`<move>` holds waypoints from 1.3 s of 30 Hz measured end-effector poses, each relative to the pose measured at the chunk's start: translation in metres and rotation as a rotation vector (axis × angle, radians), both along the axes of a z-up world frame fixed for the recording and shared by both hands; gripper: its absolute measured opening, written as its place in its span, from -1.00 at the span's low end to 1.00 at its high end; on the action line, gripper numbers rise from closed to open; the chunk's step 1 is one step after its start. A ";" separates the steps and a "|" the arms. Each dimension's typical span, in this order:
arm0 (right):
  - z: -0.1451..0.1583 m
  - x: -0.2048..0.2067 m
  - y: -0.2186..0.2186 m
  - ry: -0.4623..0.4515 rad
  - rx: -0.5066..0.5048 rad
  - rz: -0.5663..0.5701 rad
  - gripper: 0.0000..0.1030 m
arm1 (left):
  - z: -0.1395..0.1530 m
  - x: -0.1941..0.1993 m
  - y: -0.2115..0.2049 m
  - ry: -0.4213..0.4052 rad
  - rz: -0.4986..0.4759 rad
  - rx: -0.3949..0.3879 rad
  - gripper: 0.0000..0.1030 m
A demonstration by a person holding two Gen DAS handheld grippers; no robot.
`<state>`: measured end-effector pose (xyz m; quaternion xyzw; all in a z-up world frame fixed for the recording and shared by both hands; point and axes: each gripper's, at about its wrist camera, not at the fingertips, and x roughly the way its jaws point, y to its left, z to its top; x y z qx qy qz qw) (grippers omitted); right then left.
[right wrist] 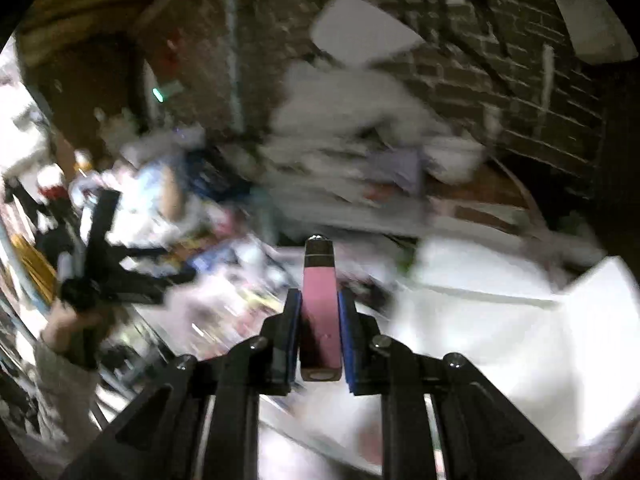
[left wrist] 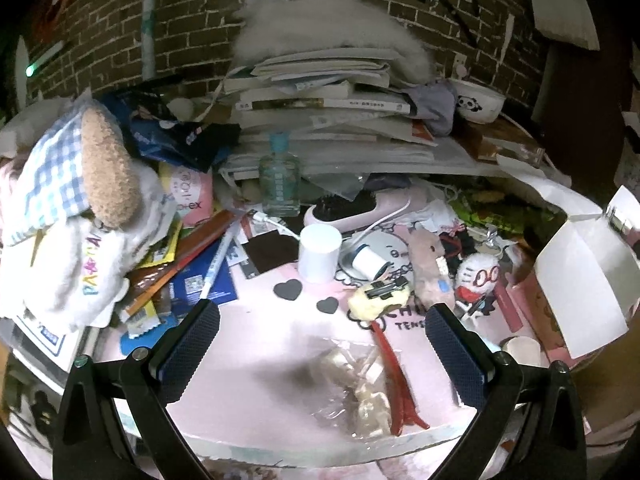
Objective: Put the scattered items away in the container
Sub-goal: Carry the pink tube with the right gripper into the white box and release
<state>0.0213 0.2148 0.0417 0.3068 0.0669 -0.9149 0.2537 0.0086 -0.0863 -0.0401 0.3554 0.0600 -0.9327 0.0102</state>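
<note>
My pink table [left wrist: 248,344] holds a white cup [left wrist: 319,254], a toy car [left wrist: 380,298], and near me, a clear bag [left wrist: 360,388].

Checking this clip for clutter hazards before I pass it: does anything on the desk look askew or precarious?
Yes. The stack of books and papers at the back is uneven, with sheets jutting out and a fluffy white item slumped on top. A white cable trails loose across the pink mat among the scattered items.
</note>
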 end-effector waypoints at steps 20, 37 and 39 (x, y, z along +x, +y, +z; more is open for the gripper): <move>-0.080 -0.099 0.050 -0.510 0.357 -0.162 -0.70 | -0.033 -0.009 -0.009 -0.050 0.038 0.015 1.00; -0.019 -0.082 0.052 -0.264 0.247 -0.211 0.31 | -0.058 0.003 -0.004 -0.079 -0.076 0.025 0.98; 0.004 -0.067 0.043 -0.172 0.111 -0.181 0.48 | -0.060 0.005 0.000 -0.080 -0.094 0.016 0.98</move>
